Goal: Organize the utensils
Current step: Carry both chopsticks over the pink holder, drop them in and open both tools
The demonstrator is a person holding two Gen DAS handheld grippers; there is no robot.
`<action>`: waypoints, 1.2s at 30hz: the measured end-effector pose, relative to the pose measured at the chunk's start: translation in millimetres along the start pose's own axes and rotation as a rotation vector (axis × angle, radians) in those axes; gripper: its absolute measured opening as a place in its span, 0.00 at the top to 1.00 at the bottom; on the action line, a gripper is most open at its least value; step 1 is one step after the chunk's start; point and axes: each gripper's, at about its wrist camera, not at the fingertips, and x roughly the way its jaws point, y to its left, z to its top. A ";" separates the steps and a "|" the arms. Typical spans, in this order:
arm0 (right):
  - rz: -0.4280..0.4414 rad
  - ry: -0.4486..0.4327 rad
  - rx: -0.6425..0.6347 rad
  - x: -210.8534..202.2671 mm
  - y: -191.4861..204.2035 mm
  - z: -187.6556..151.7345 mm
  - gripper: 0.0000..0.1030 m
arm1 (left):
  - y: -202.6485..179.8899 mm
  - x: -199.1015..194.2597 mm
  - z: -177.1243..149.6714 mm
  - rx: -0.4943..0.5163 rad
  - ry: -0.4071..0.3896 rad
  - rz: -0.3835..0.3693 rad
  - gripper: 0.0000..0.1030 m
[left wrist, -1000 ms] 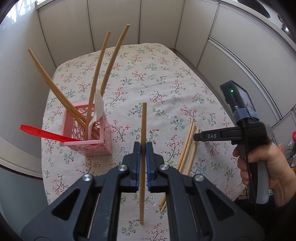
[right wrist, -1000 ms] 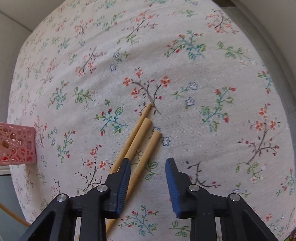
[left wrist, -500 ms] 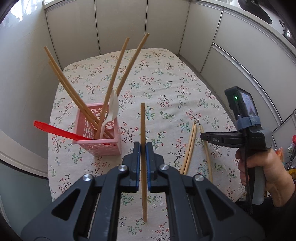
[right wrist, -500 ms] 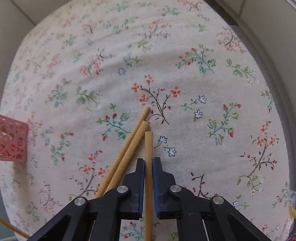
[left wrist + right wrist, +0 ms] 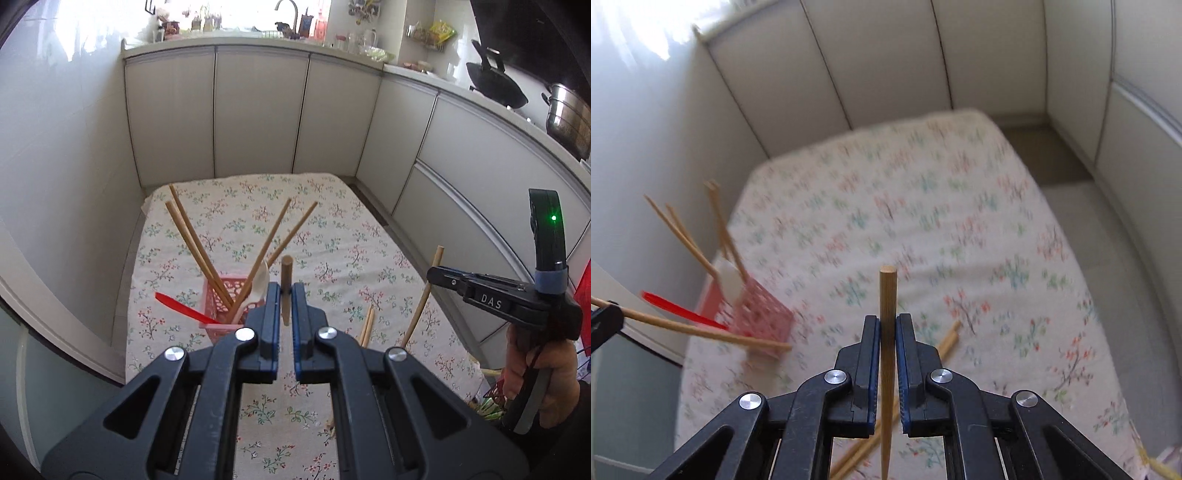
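Note:
My left gripper (image 5: 283,295) is shut on a wooden chopstick (image 5: 286,280), seen end-on, held above the table just right of the pink lattice basket (image 5: 221,308). The basket holds several chopsticks (image 5: 195,251), a white spoon (image 5: 258,282) and a red spoon (image 5: 177,302). My right gripper (image 5: 887,328) is shut on another chopstick (image 5: 887,332), lifted clear of the table; it also shows in the left wrist view (image 5: 439,275) with its chopstick (image 5: 424,295). Two chopsticks (image 5: 367,325) lie on the floral cloth. The right wrist view is blurred; the basket (image 5: 753,314) shows at left.
The floral-cloth table (image 5: 332,229) is hemmed in by white cabinets (image 5: 258,110) behind and right and a wall at left. A counter with a wok (image 5: 495,85) and a steel pot (image 5: 567,118) runs along the right.
The right gripper closed on a chopstick and lifted it off the table, leaving two behind. The left gripper tilted its chopstick end-on toward the camera and rose; both views now look more level.

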 end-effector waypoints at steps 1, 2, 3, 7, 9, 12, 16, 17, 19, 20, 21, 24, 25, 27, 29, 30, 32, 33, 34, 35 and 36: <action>0.016 -0.031 -0.002 -10.8 4.4 3.2 0.93 | 0.3 -7.9 3.9 -0.001 -0.028 0.002 0.94; 0.030 -0.065 -0.003 -21.3 8.9 6.6 0.93 | 0.3 -13.9 7.7 -0.002 -0.053 0.005 0.94; 0.040 -0.094 -0.006 -27.9 11.9 10.0 0.93 | 0.5 -20.8 11.7 -0.003 -0.078 0.009 0.94; 0.078 -0.205 -0.015 -62.6 29.5 21.3 0.93 | 2.1 -39.5 22.1 -0.008 -0.165 0.026 0.94; 0.089 -0.250 -0.017 -75.2 35.7 26.2 0.93 | 4.1 -44.3 26.0 -0.007 -0.209 0.051 0.94; 0.107 -0.311 -0.020 -88.3 44.5 32.0 0.93 | 6.3 -42.0 28.5 -0.004 -0.261 0.098 0.94; 0.122 -0.386 -0.028 -98.9 58.7 37.5 0.93 | 9.4 -33.4 32.1 -0.012 -0.301 0.162 0.94; 0.129 -0.396 -0.029 -99.5 61.6 38.5 0.93 | 11.6 -29.8 33.1 -0.020 -0.305 0.167 0.94; 0.142 -0.413 -0.031 -98.3 66.0 40.7 0.93 | 16.7 -22.1 34.9 -0.033 -0.317 0.165 0.94; 0.147 -0.420 -0.034 -96.4 68.3 41.4 0.93 | 18.6 -17.2 34.6 -0.035 -0.319 0.169 0.94; 0.150 -0.426 -0.037 -94.9 71.0 42.1 0.93 | 21.3 -11.8 34.6 -0.037 -0.319 0.170 0.94; 0.158 -0.429 -0.052 -89.4 78.6 43.6 0.93 | 28.5 3.3 33.0 -0.040 -0.303 0.182 0.94; 0.160 -0.429 -0.055 -87.9 80.3 43.7 0.93 | 30.8 6.4 31.4 -0.047 -0.296 0.187 0.94; 0.162 -0.428 -0.059 -83.4 80.3 42.6 0.93 | 37.4 15.3 31.2 -0.064 -0.278 0.191 0.94; 0.162 -0.424 -0.064 -80.0 80.2 41.8 0.93 | 41.6 22.3 31.0 -0.073 -0.271 0.201 0.94; 0.163 -0.423 -0.066 -78.8 80.2 41.6 0.93 | 42.8 25.0 30.8 -0.075 -0.269 0.202 0.94; 0.165 -0.421 -0.068 -75.7 78.5 40.1 0.93 | 44.3 29.8 30.1 -0.079 -0.259 0.203 0.94; 0.164 -0.418 -0.068 -74.3 78.4 39.9 0.93 | 44.8 33.8 29.9 -0.080 -0.246 0.201 0.94; 0.162 -0.413 -0.070 -72.7 78.4 39.5 0.93 | 44.5 37.6 29.5 -0.081 -0.231 0.198 0.94; 0.162 -0.409 -0.069 -70.8 78.2 37.5 0.93 | 45.2 41.1 29.1 -0.079 -0.214 0.197 0.94; 0.162 -0.406 -0.067 -68.7 77.9 37.7 0.93 | 44.2 45.6 28.4 -0.073 -0.192 0.195 0.94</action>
